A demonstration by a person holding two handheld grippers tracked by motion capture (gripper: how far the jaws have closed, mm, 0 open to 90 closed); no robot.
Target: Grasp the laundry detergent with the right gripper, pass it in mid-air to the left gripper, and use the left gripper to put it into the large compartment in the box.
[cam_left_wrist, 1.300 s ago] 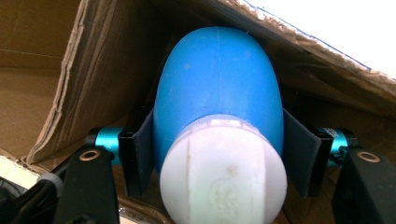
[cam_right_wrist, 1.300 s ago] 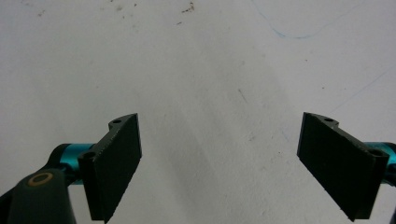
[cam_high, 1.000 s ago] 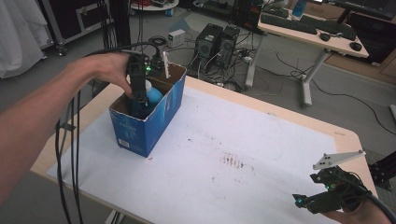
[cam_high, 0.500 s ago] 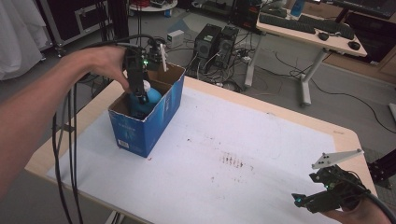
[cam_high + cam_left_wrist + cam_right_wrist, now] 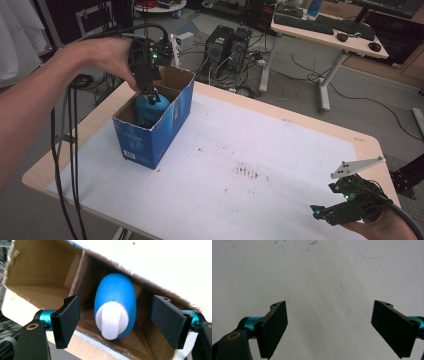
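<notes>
While my left gripper (image 5: 148,90) hangs over the open top of the blue cardboard box (image 5: 165,122), its jaws are apart, one on each side of the blue bottle (image 5: 115,298) and touching nothing. That bottle stands inside the box, white cap (image 5: 111,319) up, roughly centred between the box walls in the left gripper view; in the high view it sits low in the box, just under the gripper. I read the step as either a pick not yet closed or a drop just finished, and can't tell which from this. If it's a pick: I'd go straight down along the bottle's axis, keep both jaws inside the box walls, and close on the body below the cap rather than on the cap itself, since the rounded shoulder looks likely to slip. The flap on the far side of the box stands up close to the gripper, so I'd avoid any sideways drift or the box gets dragged across the tabletop (image 5: 280,165). Then lift vertically until the bottle clears the rim. If it's a release: pull straight up, no twist. My right gripper (image 5: 345,202) is well away from the box, near the tabletop's near right corner, jaws apart over bare white surface, holding nothing. I'd keep it parked there.
</notes>
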